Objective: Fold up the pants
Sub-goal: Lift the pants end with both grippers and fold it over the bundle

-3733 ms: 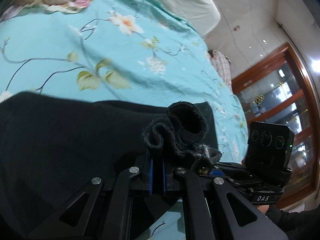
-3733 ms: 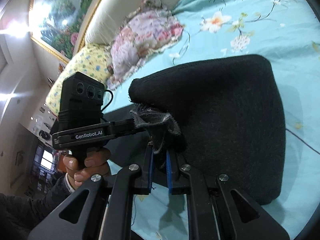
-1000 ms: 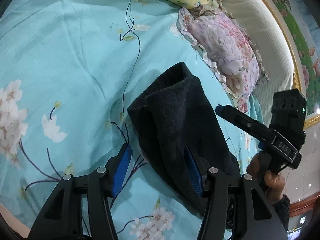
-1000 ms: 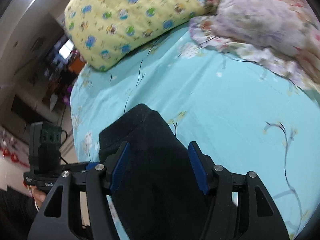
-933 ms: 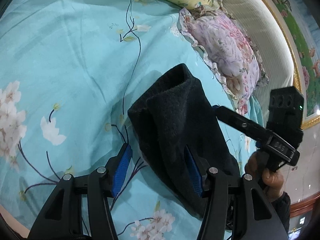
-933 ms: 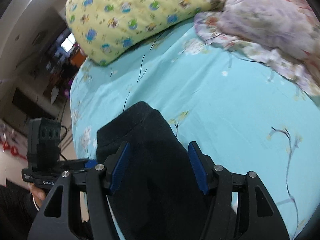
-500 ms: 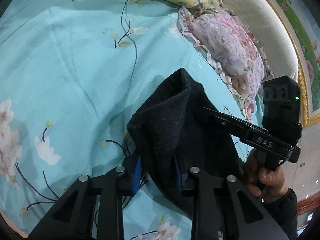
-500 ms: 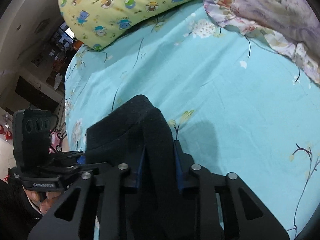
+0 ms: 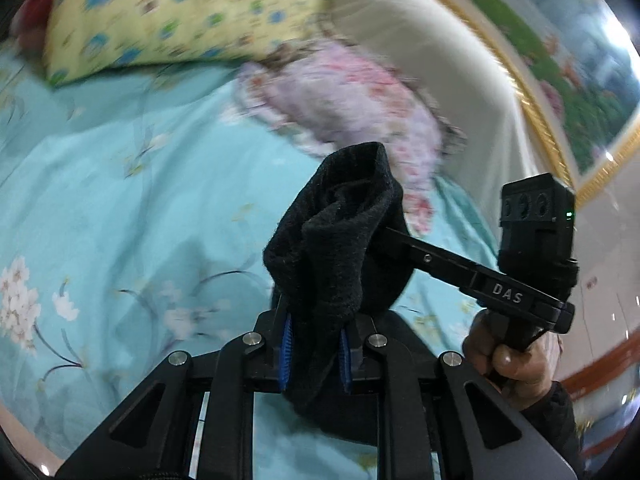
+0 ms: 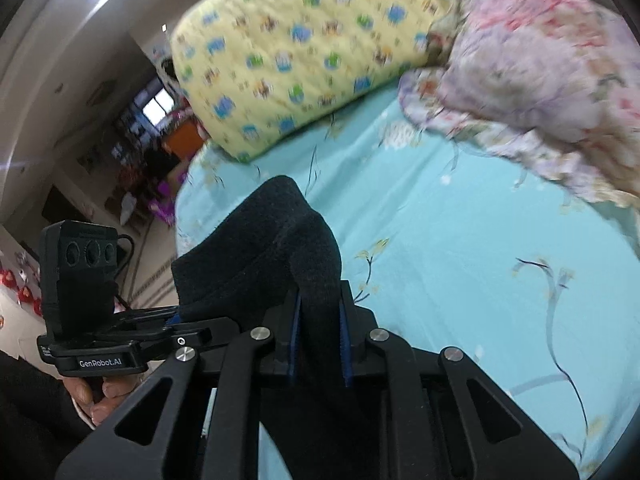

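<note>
Left gripper (image 9: 314, 344): jaws narrow, blue pads clamped on a thick bundle of the black pants (image 9: 336, 248). The fabric rises from between the pads into a rounded, rolled top edge and hangs below the jaws too.

Right gripper (image 10: 318, 342): jaws likewise narrow, pinching a fold of the same pants (image 10: 264, 264). The cloth arches up and over to the left, toward the other gripper.

In the left wrist view the right gripper (image 9: 400, 240) reaches in from the right, its tip buried in the pants beside the left one's hold. The person's right hand (image 9: 508, 360) grips its handle.

The pants appear lifted off the turquoise floral bedsheet (image 9: 120, 200); a shadow lies on the sheet to their left.

Open sheet lies left and near in the left view, right and far in the right view. The far edge is bounded by a yellow patterned pillow (image 10: 304, 48) and a pink floral pillow (image 10: 540, 68), with a cream headboard (image 9: 432, 52) behind. The bed's left edge drops off toward a cluttered room.

No containers visible.
</note>
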{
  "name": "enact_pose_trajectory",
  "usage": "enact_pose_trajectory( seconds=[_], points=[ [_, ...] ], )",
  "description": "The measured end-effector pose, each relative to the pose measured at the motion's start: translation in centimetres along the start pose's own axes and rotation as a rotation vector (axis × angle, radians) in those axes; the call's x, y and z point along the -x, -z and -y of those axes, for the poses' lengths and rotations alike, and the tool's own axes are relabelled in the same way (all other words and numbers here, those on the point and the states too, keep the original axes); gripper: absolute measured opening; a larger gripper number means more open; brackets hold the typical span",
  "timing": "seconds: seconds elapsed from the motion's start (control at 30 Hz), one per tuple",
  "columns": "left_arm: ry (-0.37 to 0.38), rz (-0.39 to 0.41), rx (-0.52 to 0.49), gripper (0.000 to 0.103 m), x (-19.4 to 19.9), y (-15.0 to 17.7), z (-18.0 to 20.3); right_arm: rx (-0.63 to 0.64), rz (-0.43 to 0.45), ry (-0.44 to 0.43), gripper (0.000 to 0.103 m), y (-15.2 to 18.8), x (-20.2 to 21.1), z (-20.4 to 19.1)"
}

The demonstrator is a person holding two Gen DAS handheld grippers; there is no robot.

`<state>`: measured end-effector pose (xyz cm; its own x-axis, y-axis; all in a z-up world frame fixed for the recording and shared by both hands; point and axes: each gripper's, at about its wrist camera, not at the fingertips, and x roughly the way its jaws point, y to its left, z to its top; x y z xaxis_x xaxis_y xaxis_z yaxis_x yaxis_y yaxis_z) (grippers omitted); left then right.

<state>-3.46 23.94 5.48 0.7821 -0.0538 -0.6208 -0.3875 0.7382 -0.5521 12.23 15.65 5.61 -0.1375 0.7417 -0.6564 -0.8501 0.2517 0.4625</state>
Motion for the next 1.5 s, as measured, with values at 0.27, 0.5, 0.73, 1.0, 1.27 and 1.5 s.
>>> enact_pose_trajectory(
  seconds=[0.27, 0.5, 0.73, 1.0, 1.27, 1.5],
  points=[
    [0.099, -0.014, -0.128, 0.017, 0.8, 1.9, 7.3, -0.049, 0.149, 0.008, 0.017, 3.7, 8.3, 0.4],
    [0.145, -0.050, -0.221, 0.017, 0.0, 4.6, 12.4, -0.099, 0.238, 0.025, 0.017, 7.5, 12.8, 1.4],
    [0.171, -0.118, -0.306, 0.017, -2.0, 7.6, 16.4, -0.186, 0.312, 0.040, 0.017, 12.1, 16.1, 3.7],
    [0.202, -0.166, -0.400, 0.017, -3.5, 10.2, 20.5, -0.268, 0.398, 0.051, 0.017, 16.5, 19.6, 5.7],
    [0.197, -0.217, -0.468, 0.017, -5.5, 12.8, 22.8, -0.334, 0.439, 0.066, 0.017, 20.2, 21.2, 7.3],
    [0.186, -0.239, -0.532, 0.017, -7.4, 15.5, 24.2, -0.398, 0.451, 0.085, 0.019, 23.3, 21.6, 9.0]
  ],
)
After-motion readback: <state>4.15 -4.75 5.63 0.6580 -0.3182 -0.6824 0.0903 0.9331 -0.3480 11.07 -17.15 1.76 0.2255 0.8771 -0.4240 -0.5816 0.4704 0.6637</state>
